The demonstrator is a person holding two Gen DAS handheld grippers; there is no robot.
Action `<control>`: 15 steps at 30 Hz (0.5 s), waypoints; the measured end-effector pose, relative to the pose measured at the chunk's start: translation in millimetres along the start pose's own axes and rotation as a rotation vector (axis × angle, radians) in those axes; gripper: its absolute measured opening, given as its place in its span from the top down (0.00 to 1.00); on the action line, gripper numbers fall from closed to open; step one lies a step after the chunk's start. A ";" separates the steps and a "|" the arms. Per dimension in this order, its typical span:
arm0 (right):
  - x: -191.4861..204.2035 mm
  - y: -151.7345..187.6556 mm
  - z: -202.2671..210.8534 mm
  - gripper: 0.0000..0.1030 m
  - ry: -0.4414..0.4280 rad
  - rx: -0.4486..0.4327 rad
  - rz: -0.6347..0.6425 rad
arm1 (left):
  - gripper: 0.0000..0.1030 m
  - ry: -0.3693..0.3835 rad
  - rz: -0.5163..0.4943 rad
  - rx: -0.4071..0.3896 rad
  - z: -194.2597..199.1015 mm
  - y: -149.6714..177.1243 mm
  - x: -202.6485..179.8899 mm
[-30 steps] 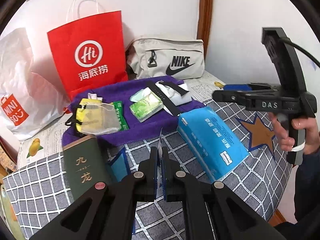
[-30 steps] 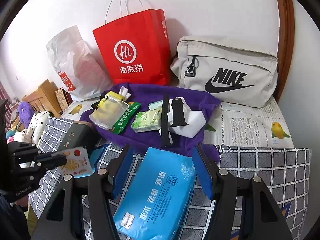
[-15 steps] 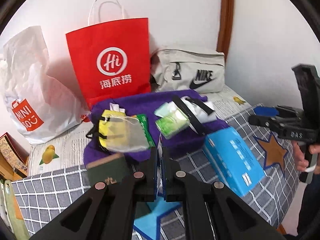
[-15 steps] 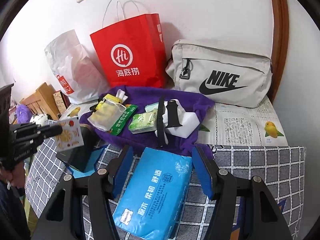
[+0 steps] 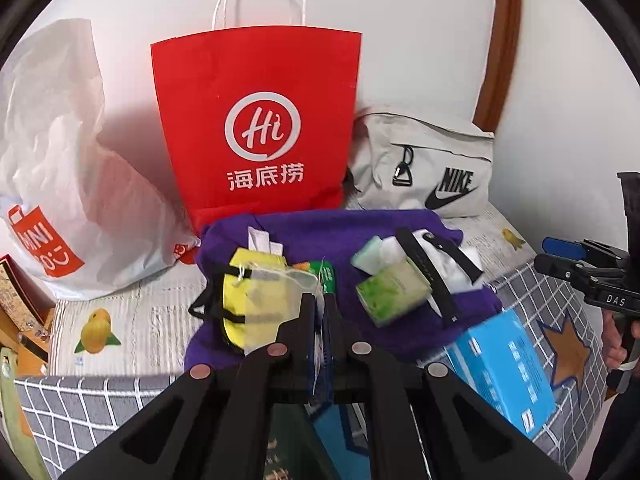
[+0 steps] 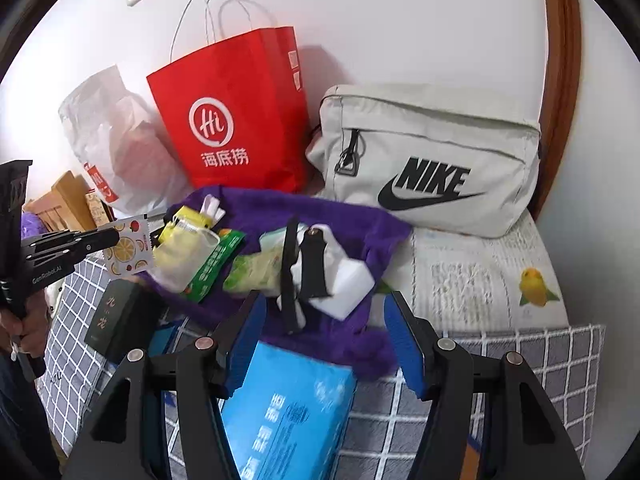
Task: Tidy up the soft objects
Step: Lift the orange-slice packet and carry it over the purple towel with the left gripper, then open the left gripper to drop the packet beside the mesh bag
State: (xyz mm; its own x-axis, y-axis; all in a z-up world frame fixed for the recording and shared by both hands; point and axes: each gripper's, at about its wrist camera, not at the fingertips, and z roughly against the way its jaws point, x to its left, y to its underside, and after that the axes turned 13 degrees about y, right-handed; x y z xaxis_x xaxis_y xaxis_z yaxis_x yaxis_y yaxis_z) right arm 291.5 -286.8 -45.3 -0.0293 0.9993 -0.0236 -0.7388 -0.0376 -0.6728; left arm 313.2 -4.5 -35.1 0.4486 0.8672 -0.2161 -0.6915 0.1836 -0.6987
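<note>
My left gripper (image 5: 319, 304) is shut on a thin fruit-print sachet (image 6: 130, 248), held in the air over the near edge of the purple cloth (image 5: 320, 228). On the cloth lie a yellow mesh pouch (image 5: 260, 300), a green packet (image 5: 328, 276), a green tissue pack (image 5: 394, 290) and a black strap on white foam (image 6: 308, 264). My right gripper (image 6: 326, 336) is open and empty above the blue tissue pack (image 6: 288, 412), also seen in the left wrist view (image 5: 504, 364).
A red paper bag (image 5: 256, 128), a white plastic bag (image 5: 60, 168) and a grey Nike bag (image 6: 432, 160) stand against the wall. A dark green box (image 6: 116, 320) lies on the checked blanket (image 6: 520, 352). Wooden furniture (image 5: 20, 304) stands at the left.
My left gripper has lifted and moved forward with the sachet, away from the dark green box toward the purple cloth. The right gripper has edged slightly forward and stays open.
</note>
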 end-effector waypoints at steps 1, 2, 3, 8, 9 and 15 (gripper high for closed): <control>0.1 -2.4 -2.5 0.41 -0.001 0.002 0.001 | 0.96 0.001 0.007 0.002 -3.6 -3.1 3.6; 1.1 -5.0 -5.1 0.41 -0.005 0.006 0.006 | 0.96 0.001 0.010 0.004 -6.2 -5.2 5.7; 3.2 -7.7 -7.8 0.41 -0.007 0.006 0.013 | 0.96 0.001 0.014 0.005 -8.9 -7.1 7.7; 12.7 -18.5 -19.3 0.41 -0.010 0.004 0.038 | 0.96 0.001 0.030 0.032 -27.3 -17.0 17.3; 14.9 -21.1 -23.0 0.41 -0.012 0.005 0.041 | 0.96 -0.001 0.032 0.038 -30.2 -18.6 18.3; 27.2 -30.8 -44.1 0.41 -0.023 0.018 0.060 | 0.96 0.006 0.054 0.081 -54.5 -24.6 26.4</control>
State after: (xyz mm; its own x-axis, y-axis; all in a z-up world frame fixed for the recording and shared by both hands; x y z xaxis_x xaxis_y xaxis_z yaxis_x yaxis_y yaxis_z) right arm 343.1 -258.3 -57.9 -0.0893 0.9949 -0.0463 -0.7473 -0.0977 -0.6573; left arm 372.9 -11.4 -60.7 0.4125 0.8741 -0.2566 -0.7585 0.1736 -0.6281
